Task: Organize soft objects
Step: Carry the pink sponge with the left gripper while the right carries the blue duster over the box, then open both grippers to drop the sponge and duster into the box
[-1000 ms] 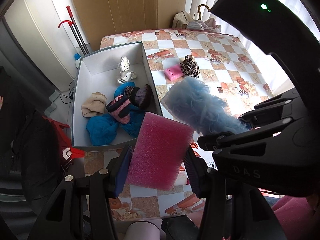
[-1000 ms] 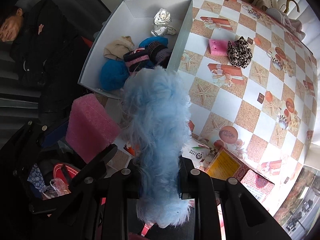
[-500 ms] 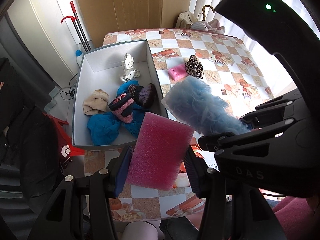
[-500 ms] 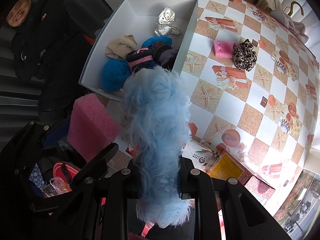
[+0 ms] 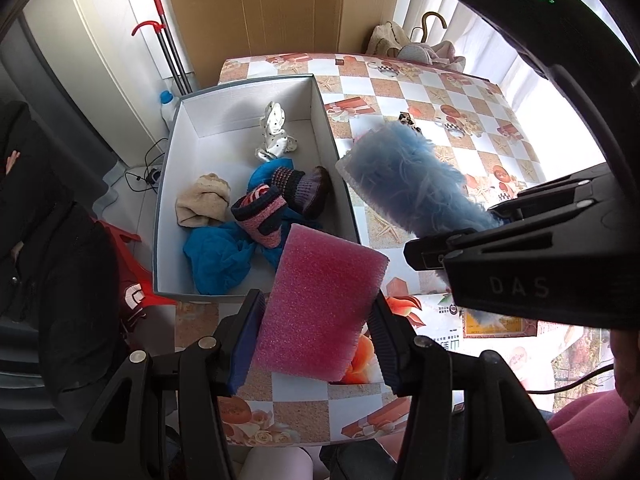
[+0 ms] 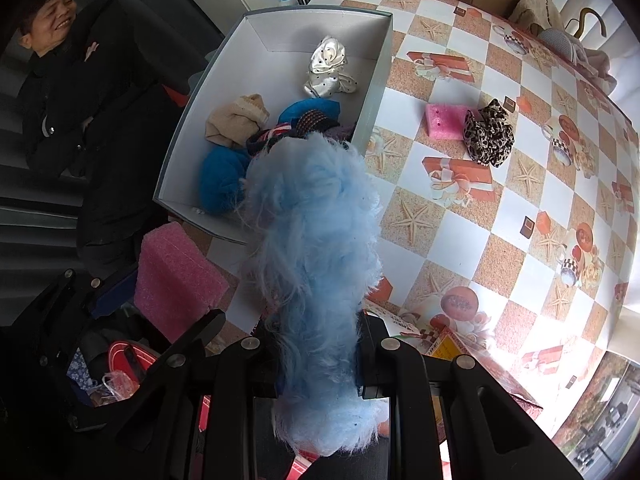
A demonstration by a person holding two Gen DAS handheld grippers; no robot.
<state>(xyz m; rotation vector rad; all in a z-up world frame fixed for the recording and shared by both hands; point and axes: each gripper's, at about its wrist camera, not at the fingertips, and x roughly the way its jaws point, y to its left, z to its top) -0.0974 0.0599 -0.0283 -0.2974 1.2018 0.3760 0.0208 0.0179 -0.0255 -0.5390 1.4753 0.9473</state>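
Note:
My left gripper (image 5: 314,334) is shut on a large pink foam block (image 5: 320,304), held above the table's near edge just in front of the white box (image 5: 320,120). My right gripper (image 6: 318,360) is shut on a fluffy light-blue soft object (image 6: 316,240), held above the box's near right corner. It also shows in the left wrist view (image 5: 404,184). The box holds a beige cloth (image 5: 204,202), blue fabric (image 5: 220,254), striped knit socks (image 5: 280,200) and a white dotted cloth (image 5: 274,132). A small pink foam piece (image 6: 444,120) and a leopard-print scrunchie (image 6: 488,134) lie on the table.
The checkered tablecloth (image 6: 520,200) covers the table right of the box. A printed carton (image 6: 452,348) lies near the front edge. A person in black (image 6: 68,92) sits left of the table. Red-handled poles (image 5: 168,56) lean at the back wall.
Both grippers have moved forward toward the box with their objects still held; the box and table items appear nearer and larger.

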